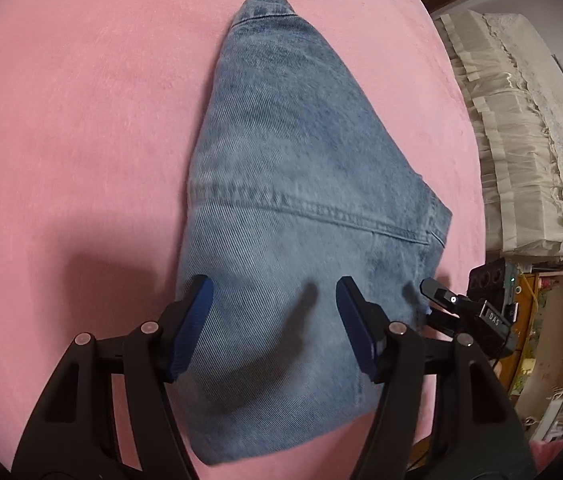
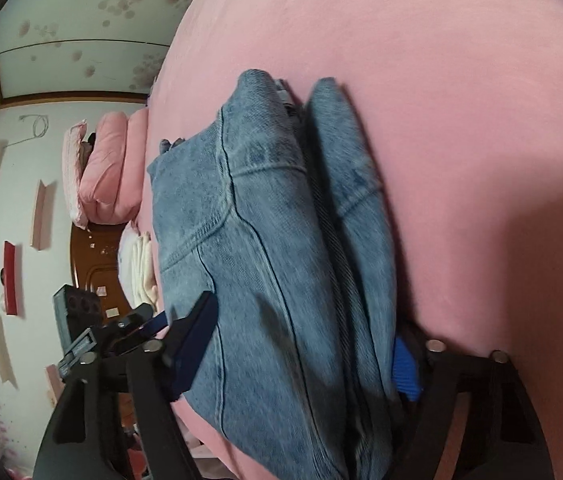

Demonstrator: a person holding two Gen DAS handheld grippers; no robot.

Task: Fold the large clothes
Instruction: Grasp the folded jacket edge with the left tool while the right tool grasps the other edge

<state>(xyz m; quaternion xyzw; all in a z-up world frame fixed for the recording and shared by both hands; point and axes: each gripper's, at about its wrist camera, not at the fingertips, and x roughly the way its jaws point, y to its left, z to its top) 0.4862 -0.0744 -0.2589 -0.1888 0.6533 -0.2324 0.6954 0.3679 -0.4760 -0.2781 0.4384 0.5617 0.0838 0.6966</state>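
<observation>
both grippers are hovering over folded jeans on the pink bed: left gripper gaping wide, right gripper straddling denim, grip unclear.

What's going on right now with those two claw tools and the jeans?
Left gripper open over the folded blue denim jeans. Right gripper straddling the bundle, grip unclear. Jeans flat on the pink bedsheet. Nothing in the way.
</observation>
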